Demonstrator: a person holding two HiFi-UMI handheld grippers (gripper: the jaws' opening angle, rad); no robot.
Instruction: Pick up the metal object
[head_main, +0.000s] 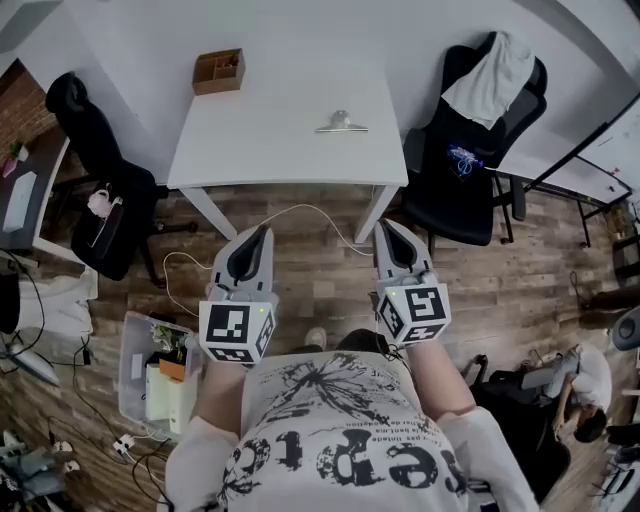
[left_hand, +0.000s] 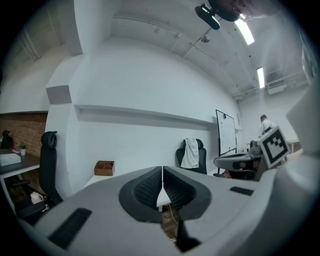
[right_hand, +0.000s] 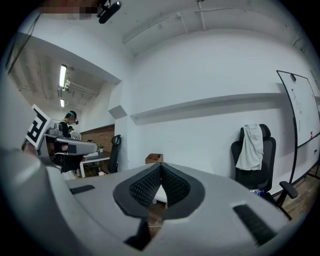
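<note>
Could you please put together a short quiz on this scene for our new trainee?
1. True or false: the metal object lies on the table.
2. What stands at the table's far left corner? A) a wooden box B) a mug C) a laptop
3. Fill in: the left gripper and the right gripper both have their jaws ____, with nothing between them.
Key: 1 true; 2 A; 3 shut.
</note>
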